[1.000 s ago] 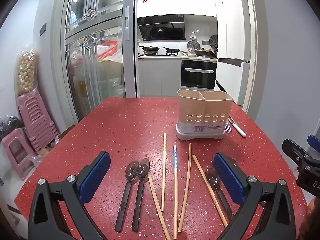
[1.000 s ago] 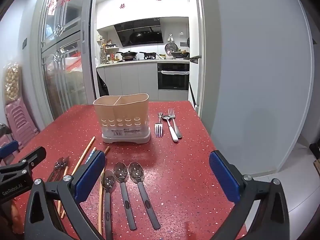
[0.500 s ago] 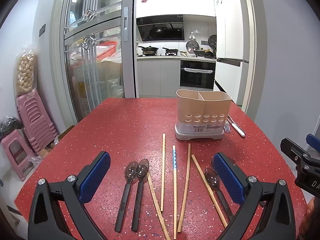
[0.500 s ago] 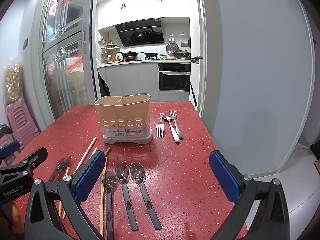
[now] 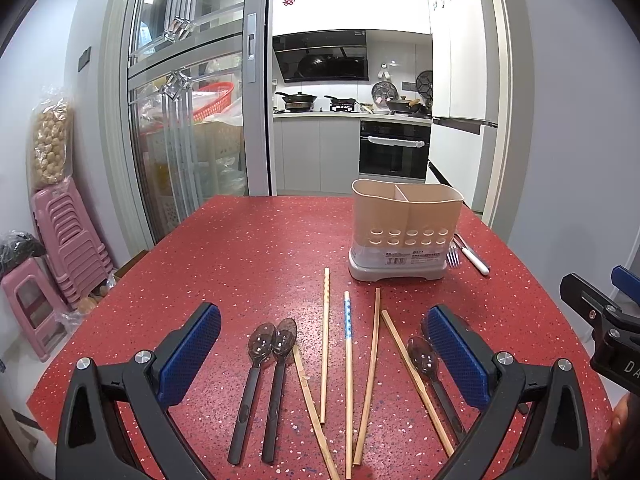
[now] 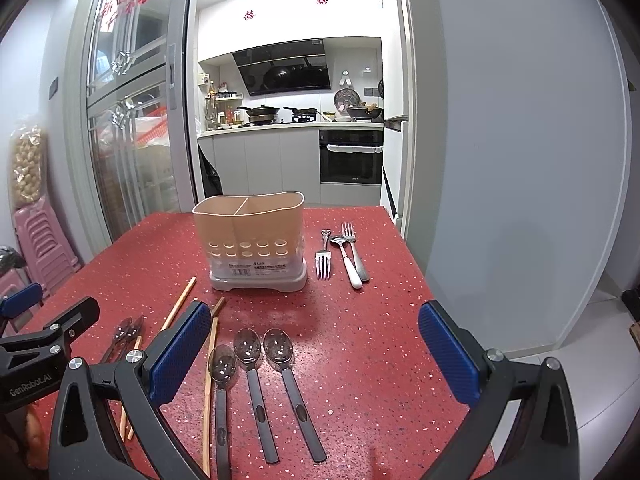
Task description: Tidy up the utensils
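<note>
A beige two-compartment utensil holder (image 5: 406, 230) (image 6: 252, 236) stands upright on the red table. Several wooden chopsticks (image 5: 325, 340) lie in front of it, with two dark spoons (image 5: 264, 364) to their left and one (image 5: 424, 360) to their right. In the right wrist view three dark spoons (image 6: 256, 368) lie side by side, and two forks and a white-handled spoon (image 6: 344, 254) lie right of the holder. My left gripper (image 5: 320, 356) is open and empty above the chopsticks. My right gripper (image 6: 312, 352) is open and empty above the three spoons.
The red speckled table (image 5: 248, 264) ends near a glass sliding door (image 5: 180, 120) on the left and a grey wall (image 6: 520, 160) on the right. Pink stools (image 5: 60, 240) are stacked on the floor at left. The kitchen (image 6: 304, 128) lies beyond.
Both grippers have shifted slightly; the holder and utensils sit marginally lower and nearer in both views. Nothing has been grasped.
</note>
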The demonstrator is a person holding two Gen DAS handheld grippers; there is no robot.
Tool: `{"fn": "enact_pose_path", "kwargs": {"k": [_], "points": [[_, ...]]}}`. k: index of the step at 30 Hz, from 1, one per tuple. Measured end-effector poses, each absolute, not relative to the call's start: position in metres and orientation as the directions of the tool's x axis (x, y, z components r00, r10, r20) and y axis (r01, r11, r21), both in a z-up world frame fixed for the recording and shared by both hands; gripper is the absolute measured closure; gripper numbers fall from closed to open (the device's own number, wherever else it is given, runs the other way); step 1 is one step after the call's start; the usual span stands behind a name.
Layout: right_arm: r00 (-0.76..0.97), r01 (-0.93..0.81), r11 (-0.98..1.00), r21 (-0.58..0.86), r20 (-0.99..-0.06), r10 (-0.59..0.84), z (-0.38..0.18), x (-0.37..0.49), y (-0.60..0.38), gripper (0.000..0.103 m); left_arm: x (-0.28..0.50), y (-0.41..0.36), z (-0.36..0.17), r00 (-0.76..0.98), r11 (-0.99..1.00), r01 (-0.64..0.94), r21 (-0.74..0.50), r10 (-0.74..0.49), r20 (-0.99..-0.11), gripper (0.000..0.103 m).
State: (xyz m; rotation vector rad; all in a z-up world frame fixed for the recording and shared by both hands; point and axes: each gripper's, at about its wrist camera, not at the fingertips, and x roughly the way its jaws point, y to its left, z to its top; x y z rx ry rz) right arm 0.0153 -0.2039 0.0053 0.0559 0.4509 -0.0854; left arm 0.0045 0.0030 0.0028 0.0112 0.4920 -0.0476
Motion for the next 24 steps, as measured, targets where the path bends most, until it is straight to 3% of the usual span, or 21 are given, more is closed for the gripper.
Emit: {"fn": "enact_pose_path", "kwargs": {"k": [24], "points": [[0.899,0.092,0.995,0.037,-0.434,-0.067,0.0074,0.0139,-0.2029,0.000,0.0029,0.0020,0.0041,0.882,0.998,0.055,-0.003,-0.050,-0.469,0.000]]}}
